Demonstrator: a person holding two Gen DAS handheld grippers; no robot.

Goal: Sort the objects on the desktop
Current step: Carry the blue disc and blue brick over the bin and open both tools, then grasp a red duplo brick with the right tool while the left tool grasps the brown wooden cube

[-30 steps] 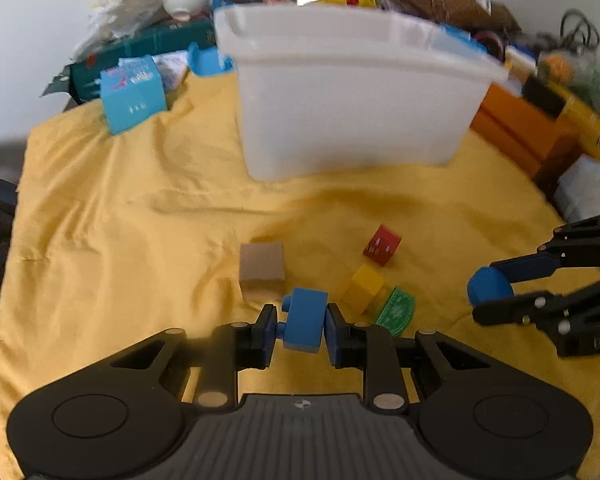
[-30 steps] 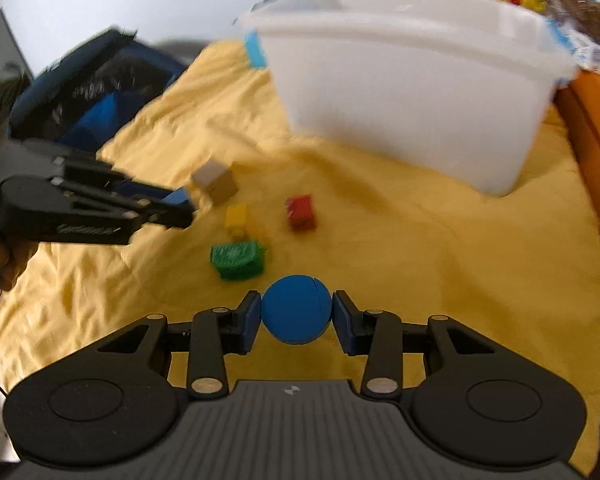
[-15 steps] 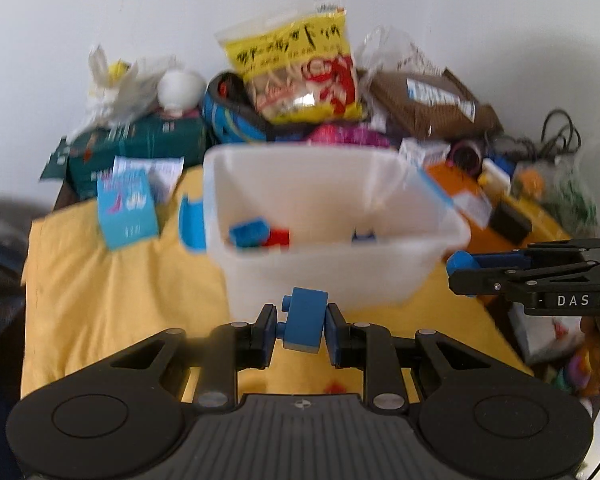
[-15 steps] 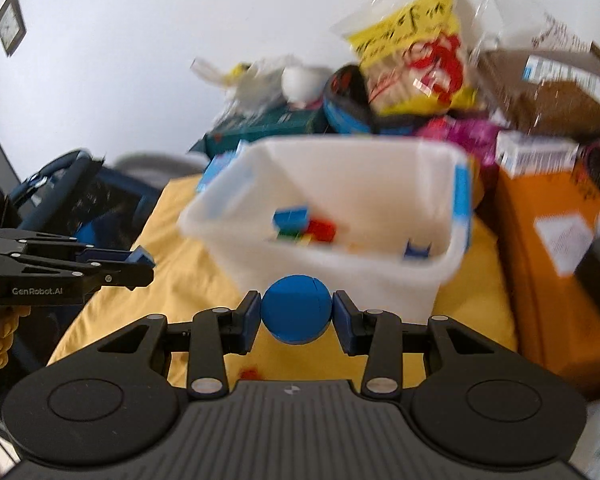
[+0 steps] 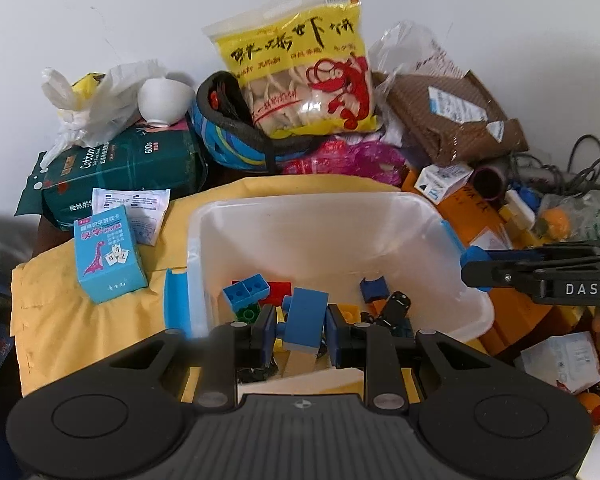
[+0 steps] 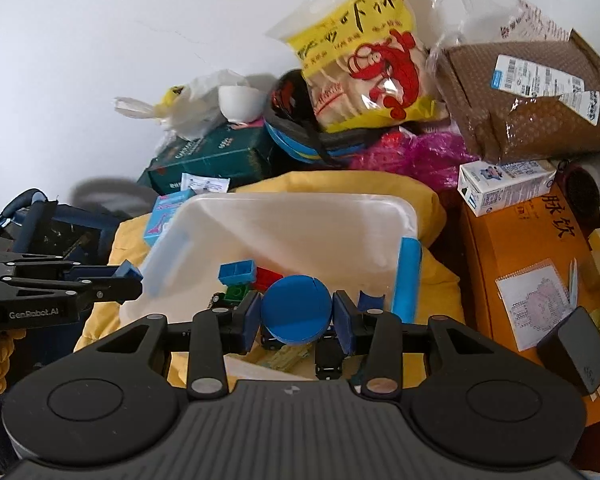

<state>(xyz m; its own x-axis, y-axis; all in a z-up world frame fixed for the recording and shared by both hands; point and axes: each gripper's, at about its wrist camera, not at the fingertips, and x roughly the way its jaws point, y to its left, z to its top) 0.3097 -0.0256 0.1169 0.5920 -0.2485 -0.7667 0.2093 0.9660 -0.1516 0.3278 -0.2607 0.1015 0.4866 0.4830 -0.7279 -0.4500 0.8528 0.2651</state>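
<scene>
My left gripper (image 5: 299,328) is shut on a light blue block (image 5: 305,322) and hangs over the near rim of the white plastic bin (image 5: 204,280). Inside the bin lie several bricks, among them a blue brick (image 5: 246,291) and a red one (image 5: 278,290). My right gripper (image 6: 297,320) is shut on a round blue disc (image 6: 296,308), also above the bin (image 6: 180,236). In the left wrist view the right gripper (image 5: 476,266) reaches in from the right edge. In the right wrist view the left gripper (image 6: 130,276) comes in from the left.
The bin stands on a yellow cloth (image 5: 80,328). Behind it are a yellow snack bag (image 5: 304,76), a green tissue pack (image 5: 120,176), a white bowl (image 5: 162,100) and a brown parcel (image 5: 452,120). A light blue card box (image 5: 108,256) stands left, orange boxes (image 6: 532,280) right.
Both grippers have risen from the cloth, where loose blocks lay, and moved forward over the bin's opening. Each still holds its piece.
</scene>
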